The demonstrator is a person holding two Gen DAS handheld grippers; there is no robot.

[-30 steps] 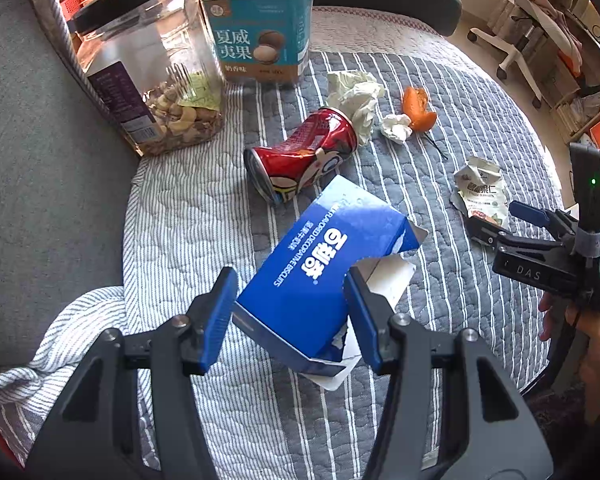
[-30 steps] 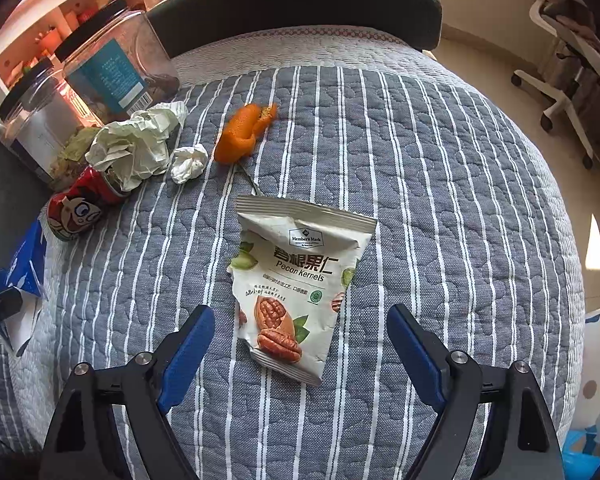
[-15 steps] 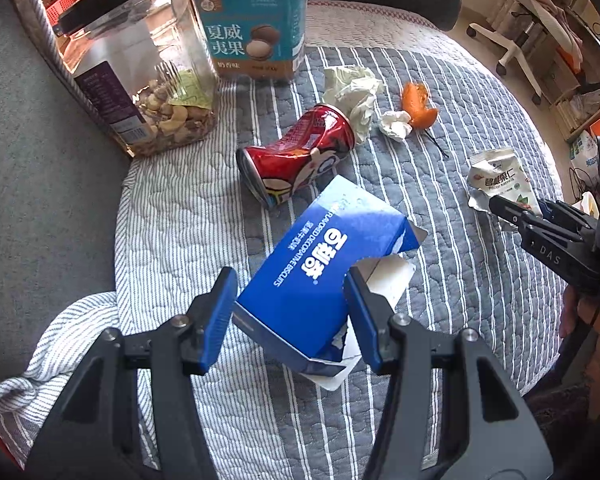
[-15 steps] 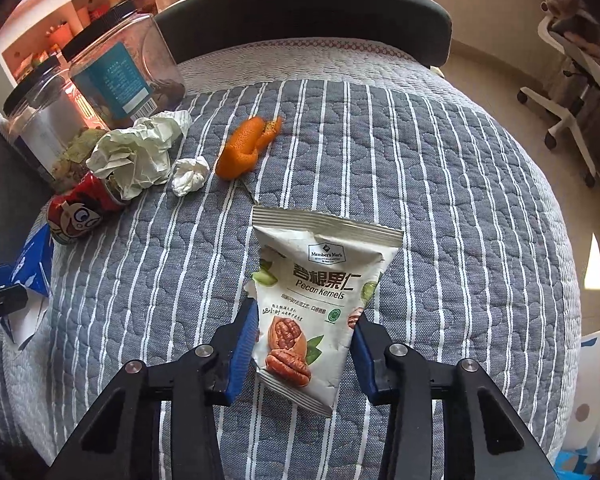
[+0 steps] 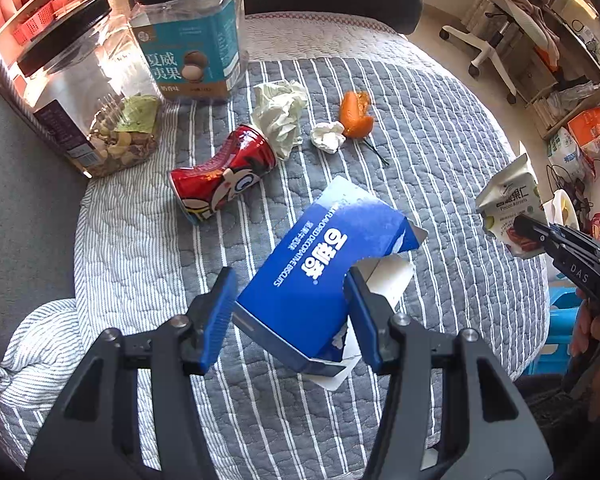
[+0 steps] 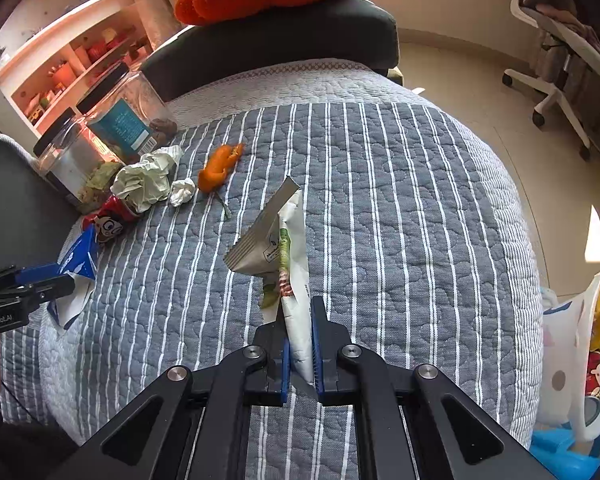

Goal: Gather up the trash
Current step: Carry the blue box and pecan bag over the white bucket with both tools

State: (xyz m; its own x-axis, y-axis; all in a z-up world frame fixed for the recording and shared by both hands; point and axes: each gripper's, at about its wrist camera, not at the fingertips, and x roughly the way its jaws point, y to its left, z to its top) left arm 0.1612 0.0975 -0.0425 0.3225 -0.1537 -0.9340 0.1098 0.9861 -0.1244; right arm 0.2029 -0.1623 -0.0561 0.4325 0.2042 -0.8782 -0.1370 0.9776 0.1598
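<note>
My left gripper [image 5: 289, 300] is shut on a torn blue biscuit box [image 5: 324, 264], held just above the striped quilt. My right gripper [image 6: 298, 344] is shut on a white pecan-kernel packet [image 6: 287, 248] and holds it in the air; the packet also shows in the left wrist view [image 5: 508, 204]. A crushed red can [image 5: 219, 176], a crumpled paper wad [image 5: 279, 114], a small white paper ball [image 5: 328, 136] and an orange peel [image 5: 356, 114] lie on the quilt further back.
Two clear snack jars [image 5: 87, 100] [image 5: 191, 40] stand at the back left. A white bin [image 6: 580, 352] holding trash stands on the floor right of the quilted table [image 6: 420, 200]. An office chair [image 6: 560, 60] stands beyond.
My right gripper closed on the pecan packet and lifted it off the quilt, turning it edge-on. My left gripper kept its hold on the blue box.
</note>
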